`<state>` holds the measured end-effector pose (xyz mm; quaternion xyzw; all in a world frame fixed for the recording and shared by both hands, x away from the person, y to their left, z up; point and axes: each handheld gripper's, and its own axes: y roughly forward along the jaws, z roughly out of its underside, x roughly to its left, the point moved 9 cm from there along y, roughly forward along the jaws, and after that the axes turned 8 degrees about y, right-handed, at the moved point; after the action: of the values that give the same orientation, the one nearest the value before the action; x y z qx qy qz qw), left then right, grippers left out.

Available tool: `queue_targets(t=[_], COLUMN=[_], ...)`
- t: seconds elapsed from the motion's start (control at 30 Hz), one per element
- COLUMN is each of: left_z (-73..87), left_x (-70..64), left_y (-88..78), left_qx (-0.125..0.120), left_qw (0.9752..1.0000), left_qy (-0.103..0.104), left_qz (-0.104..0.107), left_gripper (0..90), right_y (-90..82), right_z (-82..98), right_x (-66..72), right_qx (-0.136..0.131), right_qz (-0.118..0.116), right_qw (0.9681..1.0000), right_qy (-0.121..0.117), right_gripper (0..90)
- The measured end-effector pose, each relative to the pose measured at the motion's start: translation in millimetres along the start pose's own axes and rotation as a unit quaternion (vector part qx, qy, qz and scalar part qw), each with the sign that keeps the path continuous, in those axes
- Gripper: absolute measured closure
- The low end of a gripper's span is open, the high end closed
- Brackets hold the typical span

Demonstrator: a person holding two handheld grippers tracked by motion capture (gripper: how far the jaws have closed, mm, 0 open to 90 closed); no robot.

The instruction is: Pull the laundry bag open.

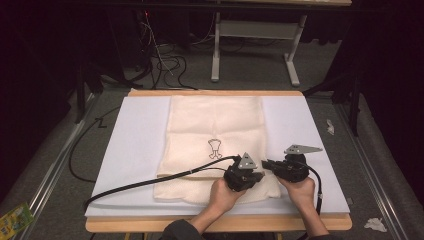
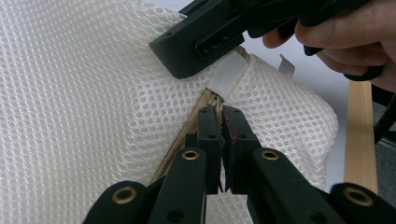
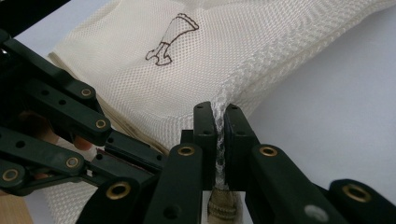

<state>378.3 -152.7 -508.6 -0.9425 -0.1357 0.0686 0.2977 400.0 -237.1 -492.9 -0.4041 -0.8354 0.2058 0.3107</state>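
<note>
A cream mesh bag [image 1: 215, 125] with a small dark drawing [image 1: 215, 148] lies flat on a white foam board [image 1: 135, 135]. Both grippers meet at its near right corner. My left gripper [image 1: 260, 175] points right, and its jaws [image 2: 222, 114] are shut at the top end of the tan zipper [image 2: 187, 135], on what looks like the zipper pull. My right gripper [image 1: 266, 163] points left and is shut on the bag's mesh edge [image 3: 218, 116]. Just beyond the zipper end, one of the right gripper's fingers [image 2: 196, 46] sits over a white fabric tab [image 2: 227, 74].
The foam board rests on a wooden table [image 1: 150, 225]. A black cable [image 1: 150, 182] trails left from the left gripper across the board. A green packet [image 1: 15, 217] and crumpled paper [image 1: 375, 224] lie on the floor. A white frame [image 1: 255, 30] stands behind.
</note>
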Motion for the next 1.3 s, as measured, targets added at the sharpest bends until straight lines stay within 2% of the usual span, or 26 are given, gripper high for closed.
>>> queue_targets(t=[0.1,0.37,0.8,1.07,1.3], left_z=[-0.2,0.3,1.8,7.4,8.4], left_x=[-0.2,0.3,0.2,2.5,3.8], left_y=[-0.9,-5.5,-6.9,-9.0,-14.4], left_qx=[0.003,0.01,0.015,0.029,0.026], left_qw=[1.0,0.9999,0.9998,0.9995,0.9996], left_qy=[-0.002,0.01,0.007,0.008,0.006], left_qz=[0.004,0.0,0.003,-0.008,-0.011], left_gripper=[86.9,87.0,87.1,87.1,87.1], right_y=[0.2,0.0,-0.7,0.0,-3.5], right_z=[1.4,1.6,2.7,3.3,2.7], right_x=[-2.0,-0.7,-0.3,0.8,-0.8], right_qx=[0.002,0.002,0.006,0.004,-0.001], right_qz=[0.0,0.001,0.003,0.004,0.003], right_qw=[1.0,1.0,0.9999,0.9999,1.0], right_qy=[-0.001,-0.005,-0.008,-0.013,-0.009], right_gripper=[87.1,87.3,87.8,88.0,88.0])
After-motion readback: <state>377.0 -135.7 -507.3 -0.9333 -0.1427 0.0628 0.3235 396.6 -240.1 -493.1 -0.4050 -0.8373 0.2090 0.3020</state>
